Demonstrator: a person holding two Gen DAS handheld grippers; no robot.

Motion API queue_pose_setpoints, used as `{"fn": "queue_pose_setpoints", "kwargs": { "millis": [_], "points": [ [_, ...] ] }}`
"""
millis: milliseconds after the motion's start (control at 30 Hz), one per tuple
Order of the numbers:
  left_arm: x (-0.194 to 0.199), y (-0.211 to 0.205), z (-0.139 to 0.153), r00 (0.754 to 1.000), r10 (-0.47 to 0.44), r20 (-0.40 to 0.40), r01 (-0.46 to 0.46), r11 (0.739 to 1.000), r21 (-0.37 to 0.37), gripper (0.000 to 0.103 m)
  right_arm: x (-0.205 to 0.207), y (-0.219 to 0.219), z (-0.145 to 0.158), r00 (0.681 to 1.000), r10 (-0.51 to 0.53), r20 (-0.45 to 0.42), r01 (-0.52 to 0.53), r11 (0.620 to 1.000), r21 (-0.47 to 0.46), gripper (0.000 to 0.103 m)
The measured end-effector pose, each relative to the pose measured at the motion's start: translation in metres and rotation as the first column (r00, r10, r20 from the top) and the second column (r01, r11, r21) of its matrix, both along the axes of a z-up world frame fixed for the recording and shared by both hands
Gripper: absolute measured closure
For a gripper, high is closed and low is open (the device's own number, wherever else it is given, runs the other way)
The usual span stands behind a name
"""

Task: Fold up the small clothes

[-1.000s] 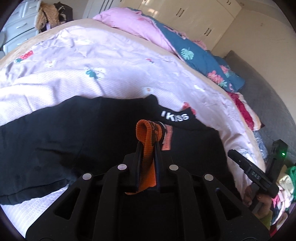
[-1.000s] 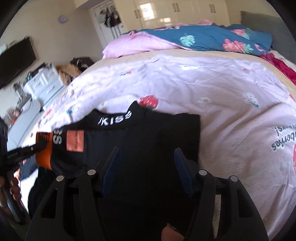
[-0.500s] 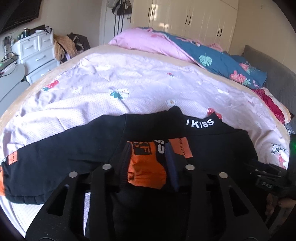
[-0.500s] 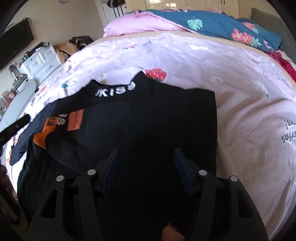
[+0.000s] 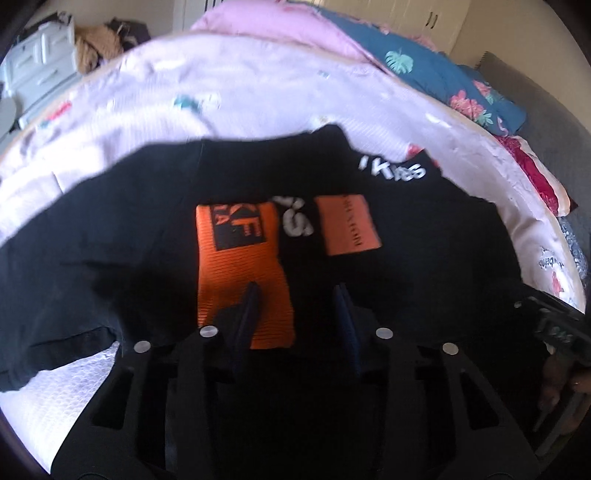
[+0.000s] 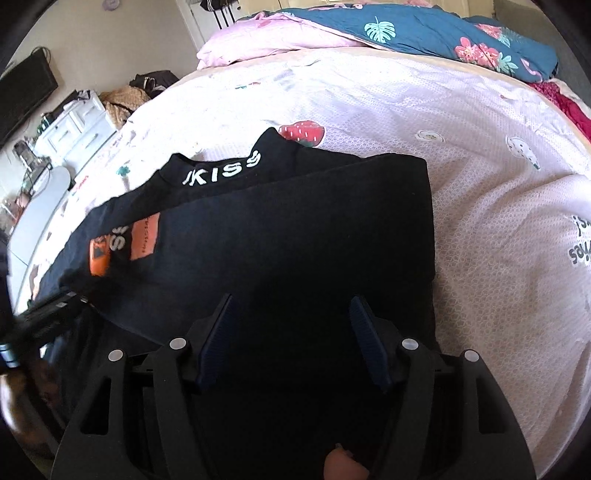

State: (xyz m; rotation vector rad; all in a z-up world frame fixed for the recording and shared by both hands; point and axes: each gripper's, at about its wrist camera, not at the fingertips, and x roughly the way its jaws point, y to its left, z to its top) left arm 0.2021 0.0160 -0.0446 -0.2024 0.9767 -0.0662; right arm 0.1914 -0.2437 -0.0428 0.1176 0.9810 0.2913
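"KISS" on black top (image 6: pixel 295 236) collar

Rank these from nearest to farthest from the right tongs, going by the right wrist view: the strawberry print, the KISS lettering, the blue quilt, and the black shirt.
1. Black shirt: lying right under the right tongs.
2. KISS lettering: on the collar, ahead and left.
3. Strawberry print: on the sheet just past the collar.
4. Blue quilt: at the bed's far end.

Both wrist cameras sit close above the black top (image 5: pixel 147 229) (image 6: pixel 295 240) on the bed (image 5: pixel 258 92) (image 6: pixel 461 129), facing the far pillows. Both see its lettered collar (image 5: pixel 397 170) (image 6: pixel 221 171) and orange cuff (image 5: pixel 240 266) (image 6: pixel 99 258).
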Motion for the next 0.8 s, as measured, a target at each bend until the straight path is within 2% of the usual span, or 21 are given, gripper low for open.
{"fn": "queue_pose_setpoints", "kwargs": {
  "millis": [200, 300, 367, 500, 600, 633, 800],
  "points": [
    [-0.008, 0.008, 0.01, 1.0, 0.014, 0.026, -0.012, 0.998, -0.054, 0.072, -0.006, 0.002, 0.01, 0.999, 0.01, 0.038, -0.011, 1.0, 0.016, 0.036],
    [-0.015, 0.01, 0.024, 0.998, 0.028, 0.062, -0.026, 0.999, -0.037, 0.07, -0.011, 0.005, 0.018, 0.997, 0.017, 0.081, -0.018, 1.0, 0.016, 0.03],
    [-0.019, 0.013, 0.03, 0.996, 0.043, 0.077, -0.04, 0.998, -0.04, 0.056, -0.015, 0.007, 0.025, 0.994, 0.016, 0.112, -0.018, 1.0, 0.013, 0.027],
    [-0.027, 0.026, 0.039, 0.99, 0.097, 0.104, -0.092, 0.994, -0.051, 0.039, -0.023, 0.013, 0.036, 0.985, 0.022, 0.17, -0.024, 1.0, 0.01, 0.017],
    [-0.035, 0.036, 0.045, 0.981, 0.152, 0.122, -0.145, 0.987, -0.067, 0.021, -0.027, 0.018, 0.043, 0.978, 0.026, 0.205, -0.029, 0.999, 0.013, 0.009],
    [-0.037, 0.039, 0.046, 0.977, 0.173, 0.125, -0.165, 0.984, -0.071, 0.011, -0.028, 0.019, 0.045, 0.977, 0.026, 0.214, -0.029, 0.999, 0.014, 0.008],
    [-0.044, 0.048, 0.05, 0.967, 0.218, 0.129, -0.213, 0.976, -0.048, 0.009, -0.035, 0.026, 0.055, 0.964, 0.03, 0.266, -0.038, 0.999, 0.028, 0.005]
  ]
}}
